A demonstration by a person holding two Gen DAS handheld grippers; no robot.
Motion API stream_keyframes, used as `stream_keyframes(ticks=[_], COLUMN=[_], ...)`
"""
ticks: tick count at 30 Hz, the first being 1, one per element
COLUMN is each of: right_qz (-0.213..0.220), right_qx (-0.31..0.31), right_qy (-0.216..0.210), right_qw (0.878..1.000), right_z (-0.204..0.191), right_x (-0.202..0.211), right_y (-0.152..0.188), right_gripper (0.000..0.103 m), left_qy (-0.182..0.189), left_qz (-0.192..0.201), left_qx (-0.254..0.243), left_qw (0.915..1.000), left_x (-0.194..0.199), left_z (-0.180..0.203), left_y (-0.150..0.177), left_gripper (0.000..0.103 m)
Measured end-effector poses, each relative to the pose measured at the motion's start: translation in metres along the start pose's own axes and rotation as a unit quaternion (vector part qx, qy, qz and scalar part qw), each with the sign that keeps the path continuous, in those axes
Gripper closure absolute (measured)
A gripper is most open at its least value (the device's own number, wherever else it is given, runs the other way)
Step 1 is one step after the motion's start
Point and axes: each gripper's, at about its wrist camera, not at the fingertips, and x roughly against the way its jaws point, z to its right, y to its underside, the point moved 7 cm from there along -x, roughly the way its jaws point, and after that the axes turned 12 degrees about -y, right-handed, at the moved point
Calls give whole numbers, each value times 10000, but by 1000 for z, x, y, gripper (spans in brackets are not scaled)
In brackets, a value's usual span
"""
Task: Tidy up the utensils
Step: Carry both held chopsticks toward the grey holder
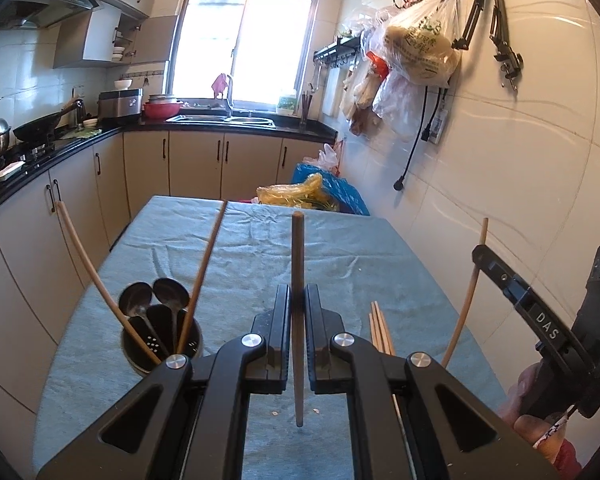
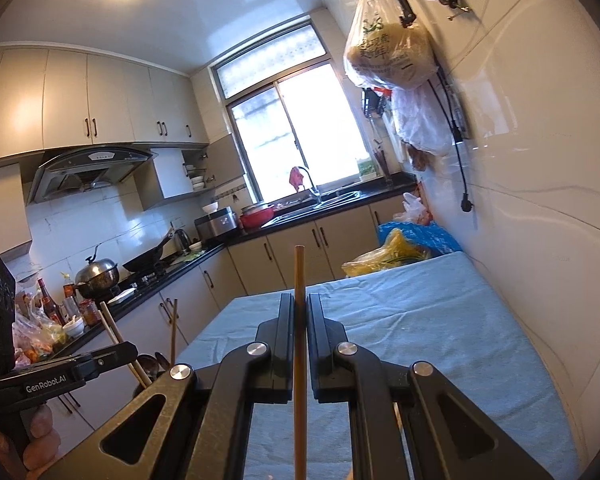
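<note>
My right tongs [image 2: 300, 316] pinch a pale chopstick [image 2: 299, 280] upright above the blue-clothed desk [image 2: 420, 320].

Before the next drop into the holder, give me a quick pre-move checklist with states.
1. Left gripper shut on the dark wooden chopstick: ok, clamped mid-shaft.
2. Right gripper shut on the light wooden chopstick: ok.
3. Both sticks lifted off the blue tablecloth: left ok; right cannot tell, its lower end is cut off.
4. Metal utensil holder upright: ok.
5. Room in the holder: cannot tell; spoons and two chopsticks already fill much of it.
6. Loose chopsticks left on the cloth: not ok, still to collect.
</note>
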Motion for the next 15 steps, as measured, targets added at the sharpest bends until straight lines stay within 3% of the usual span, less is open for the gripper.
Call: stream_keyframes(ticks=[8,15], right_qz=[7,14], right_qx=[172,314], right_qy=[-295,-603], right_qw=[9994,9977], right_z=[-31,-65], right_x=[-19,-41], right_y=[-13,-25], right_gripper=[97,97], left_qy=[-20,-35], left_qz=[145,369], left_qx=[170,311], left_qw=[9997,9988], left_x=[17,38], left_z=[-20,-47], left_y=[-18,-53], left_gripper=[97,97])
